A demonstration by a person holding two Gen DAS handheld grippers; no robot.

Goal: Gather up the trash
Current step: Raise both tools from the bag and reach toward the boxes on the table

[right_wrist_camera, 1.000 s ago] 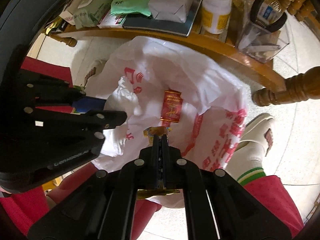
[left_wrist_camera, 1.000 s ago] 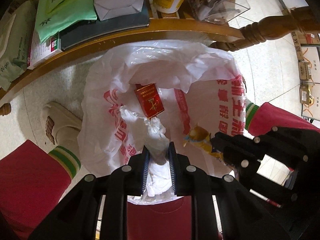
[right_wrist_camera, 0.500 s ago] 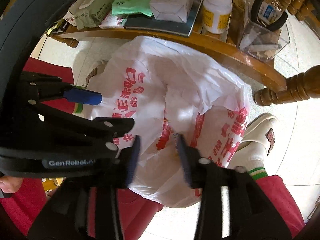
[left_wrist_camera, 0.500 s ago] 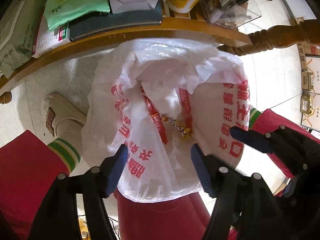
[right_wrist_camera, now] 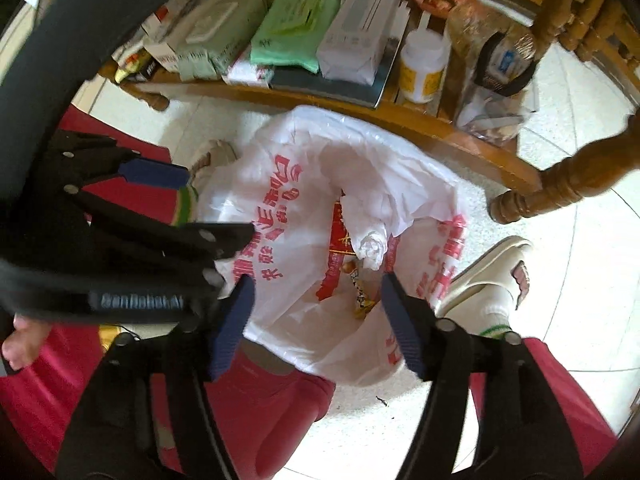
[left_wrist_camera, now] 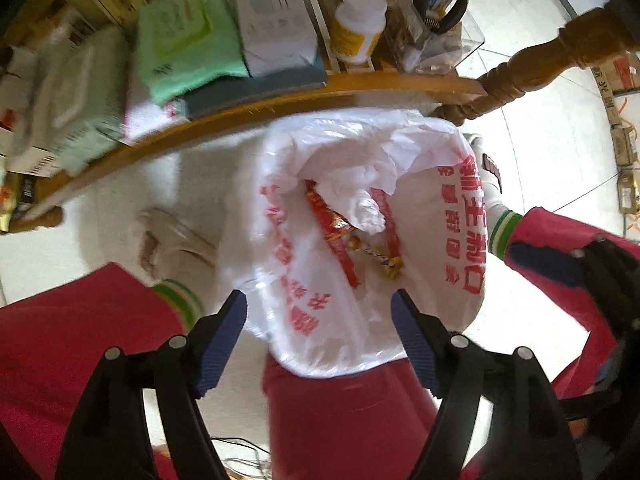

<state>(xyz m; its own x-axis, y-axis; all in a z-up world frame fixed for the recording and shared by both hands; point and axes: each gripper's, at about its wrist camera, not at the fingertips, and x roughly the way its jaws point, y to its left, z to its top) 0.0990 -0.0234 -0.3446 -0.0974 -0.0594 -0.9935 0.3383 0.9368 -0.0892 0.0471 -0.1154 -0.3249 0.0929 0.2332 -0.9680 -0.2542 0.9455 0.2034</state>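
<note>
A white plastic bag (left_wrist_camera: 448, 288) with red print stands open on the floor between my legs; it also shows in the right wrist view (right_wrist_camera: 280, 248). Inside lie a red packet (left_wrist_camera: 330, 224), a crumpled white tissue (right_wrist_camera: 372, 246) and a small yellow candy wrapper (left_wrist_camera: 390, 266). My left gripper (left_wrist_camera: 320, 316) is open and empty above the bag's near rim. My right gripper (right_wrist_camera: 316, 300) is open and empty too, also above the bag. The left gripper shows at the left of the right wrist view (right_wrist_camera: 160, 200).
A wooden shelf (left_wrist_camera: 280, 100) behind the bag holds green wipe packs (left_wrist_camera: 184, 52), a white box (left_wrist_camera: 272, 20), a white bottle (left_wrist_camera: 358, 32) and a clear container with pliers (left_wrist_camera: 436, 12). A turned table leg (left_wrist_camera: 520, 72) stands right. Slippered feet (right_wrist_camera: 488, 280) flank the bag.
Both grippers opened: the left let the tissue and the right the candy wrapper drop into the bag. Both then pulled back and up from the bag.
</note>
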